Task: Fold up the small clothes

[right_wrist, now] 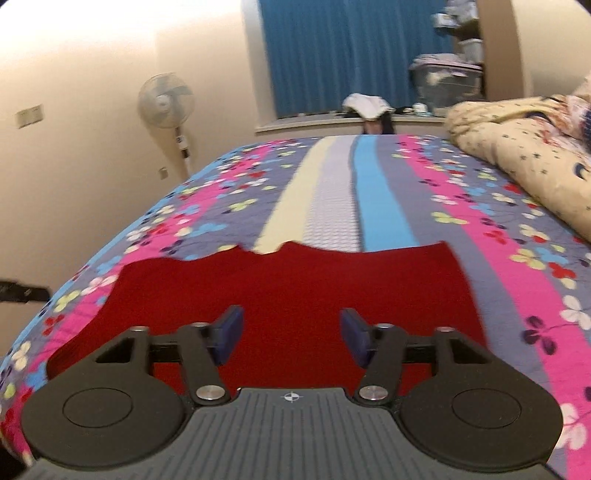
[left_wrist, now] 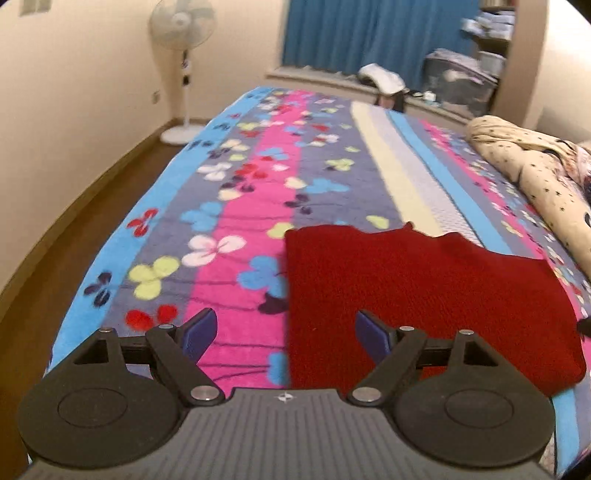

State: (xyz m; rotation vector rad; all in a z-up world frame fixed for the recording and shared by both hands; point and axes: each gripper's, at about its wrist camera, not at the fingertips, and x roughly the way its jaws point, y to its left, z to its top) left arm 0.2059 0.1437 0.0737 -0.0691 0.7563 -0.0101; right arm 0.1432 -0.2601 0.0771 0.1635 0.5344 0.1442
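A dark red garment (left_wrist: 417, 295) lies flat on the flowered bedspread (left_wrist: 236, 206). In the left wrist view my left gripper (left_wrist: 286, 325) is open and empty, above the garment's left edge, with the right finger over the red cloth and the left finger over the bedspread. In the right wrist view the same red garment (right_wrist: 295, 288) fills the middle, and my right gripper (right_wrist: 291, 325) is open and empty just above its near part. The garment's far edge is uneven.
A cream star-patterned quilt (left_wrist: 535, 177) is bunched at the bed's right side, also in the right wrist view (right_wrist: 517, 147). A standing fan (left_wrist: 183, 66) is by the left wall. A blue curtain (left_wrist: 369, 33) and a cluttered sill lie beyond the bed.
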